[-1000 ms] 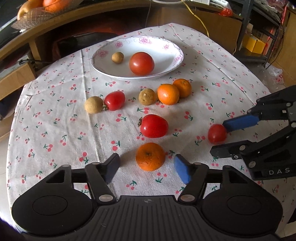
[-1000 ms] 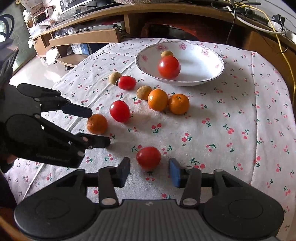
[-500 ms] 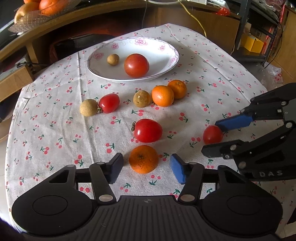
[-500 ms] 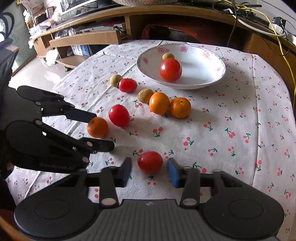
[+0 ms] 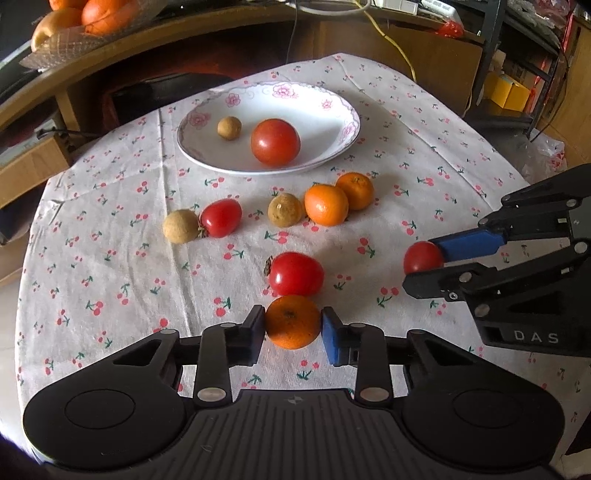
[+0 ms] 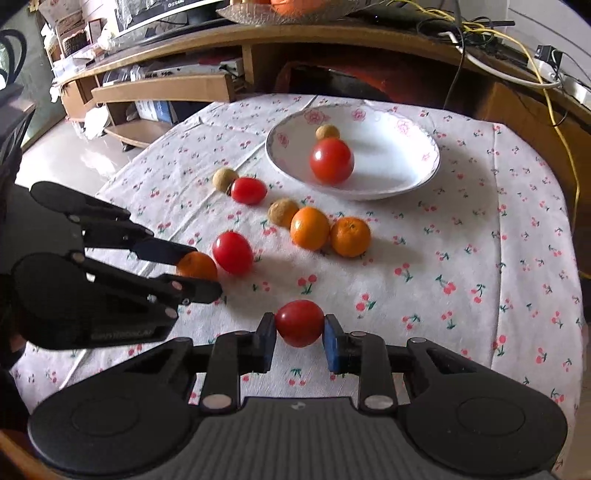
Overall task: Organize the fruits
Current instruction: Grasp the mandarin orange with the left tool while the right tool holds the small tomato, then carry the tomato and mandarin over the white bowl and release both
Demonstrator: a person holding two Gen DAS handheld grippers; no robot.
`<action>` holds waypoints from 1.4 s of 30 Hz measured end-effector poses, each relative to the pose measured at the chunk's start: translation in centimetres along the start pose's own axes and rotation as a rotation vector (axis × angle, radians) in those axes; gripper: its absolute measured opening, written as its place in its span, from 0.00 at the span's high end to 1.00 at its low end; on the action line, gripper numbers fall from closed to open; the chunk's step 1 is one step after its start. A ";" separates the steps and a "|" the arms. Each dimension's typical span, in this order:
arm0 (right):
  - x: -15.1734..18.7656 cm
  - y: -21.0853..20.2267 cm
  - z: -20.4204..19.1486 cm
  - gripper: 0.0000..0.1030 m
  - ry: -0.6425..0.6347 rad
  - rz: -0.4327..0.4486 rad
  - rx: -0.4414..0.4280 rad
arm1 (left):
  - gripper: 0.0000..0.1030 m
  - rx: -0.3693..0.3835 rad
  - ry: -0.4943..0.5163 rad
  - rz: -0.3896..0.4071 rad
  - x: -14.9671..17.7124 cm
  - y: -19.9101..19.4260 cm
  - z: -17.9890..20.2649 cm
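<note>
My left gripper [image 5: 293, 326] is shut on an orange [image 5: 293, 322] at the near side of the table. My right gripper [image 6: 300, 330] is shut on a small red tomato [image 6: 300, 322]; the same tomato [image 5: 422, 256] shows at right in the left wrist view. A white flowered plate [image 5: 332, 107] at the back holds a big tomato [image 5: 275, 141] and a brown longan [image 5: 229, 127]. Loose on the cloth lie a tomato [image 5: 296, 274], two oranges [image 5: 326, 205], two longans [image 5: 284, 209] and an oval tomato [image 5: 221, 217].
The round table wears a white cherry-print cloth [image 5: 110, 206]. A wooden shelf unit curves behind it, with a glass bowl of fruit [image 5: 88, 18] on top. Cables [image 6: 517, 48] hang at the back right. Floor [image 6: 62, 151] shows off the left edge.
Both grippers moved forward and shut: the left onto the near orange, the right onto the small tomato. The other fruit stayed put.
</note>
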State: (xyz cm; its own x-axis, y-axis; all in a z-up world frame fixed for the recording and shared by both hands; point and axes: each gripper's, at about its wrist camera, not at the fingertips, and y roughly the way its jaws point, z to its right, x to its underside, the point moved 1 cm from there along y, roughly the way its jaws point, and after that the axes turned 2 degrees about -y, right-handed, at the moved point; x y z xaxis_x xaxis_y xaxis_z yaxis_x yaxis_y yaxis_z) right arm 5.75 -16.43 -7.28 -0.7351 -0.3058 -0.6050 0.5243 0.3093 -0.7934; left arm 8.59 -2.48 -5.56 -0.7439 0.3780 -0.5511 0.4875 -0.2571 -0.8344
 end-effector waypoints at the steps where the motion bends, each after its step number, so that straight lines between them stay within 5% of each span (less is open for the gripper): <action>1: -0.1 0.0 0.1 0.72 0.004 0.003 0.001 | 0.61 0.001 0.001 0.003 -0.1 0.0 0.1; 23: -6.0 -0.6 2.5 0.72 0.061 0.136 0.064 | 0.61 -0.015 -0.034 0.134 -6.6 -1.2 -0.8; 42: -9.4 3.1 5.8 0.72 0.101 0.153 0.074 | 0.62 -0.072 -0.067 0.129 -10.3 3.1 -2.6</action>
State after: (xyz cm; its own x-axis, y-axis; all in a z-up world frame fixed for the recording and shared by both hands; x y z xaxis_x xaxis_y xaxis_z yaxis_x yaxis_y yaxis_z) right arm 16.79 -17.84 -4.47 -0.6817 -0.1669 -0.7124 0.6609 0.2772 -0.6974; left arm 18.93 -4.80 -2.49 -0.7007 0.2849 -0.6541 0.6108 -0.2344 -0.7563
